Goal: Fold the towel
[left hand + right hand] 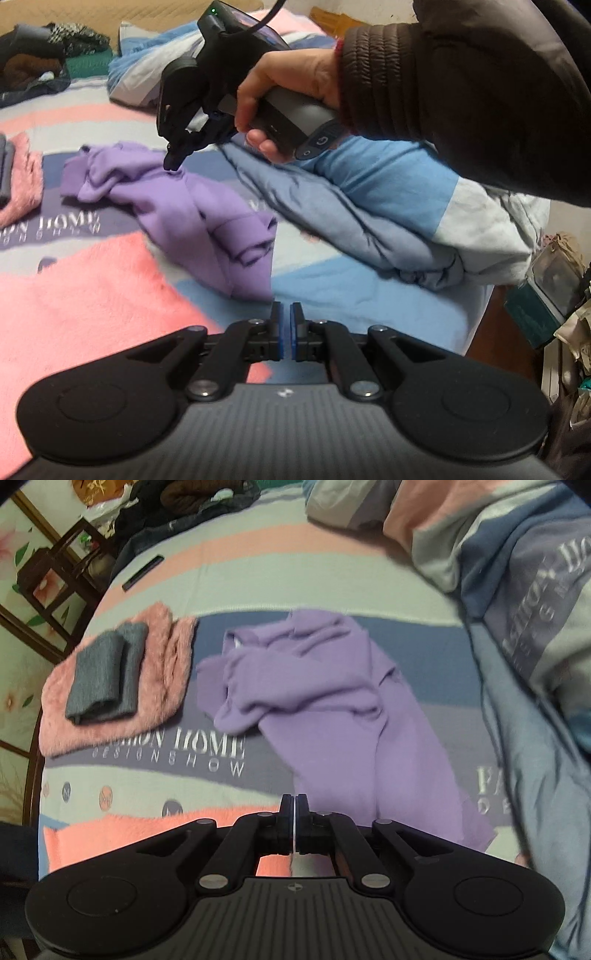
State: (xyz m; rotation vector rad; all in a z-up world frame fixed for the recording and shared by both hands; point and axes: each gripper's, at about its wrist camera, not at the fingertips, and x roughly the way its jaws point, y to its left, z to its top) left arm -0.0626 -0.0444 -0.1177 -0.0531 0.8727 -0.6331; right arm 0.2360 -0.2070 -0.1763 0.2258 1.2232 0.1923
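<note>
We note, at the left edge of the bed (332, 579), a folded pink towel (162, 686) carrying a folded grey cloth (103, 679) on top. Just beside it to the right, toward the middle of the bed, the purple towel (332, 701) lies crumpled and unfolded across the striped sheet with printed lettering. In the left wrist view, the left gripper (286, 314) hangs over the near edge of the purple towel (207, 210), its blue pads close together with a narrow gap and nothing between them. The right gripper (173, 162), held by a hand (291, 92) in a dark padded sleeve (461, 85), has its tip down on the towel's far part; whether it has cloth pinched we cannot tell there. In its own view its jaws are pressed together. At the right edge lies a bunched blue and grey quilt (388, 206).
</note>
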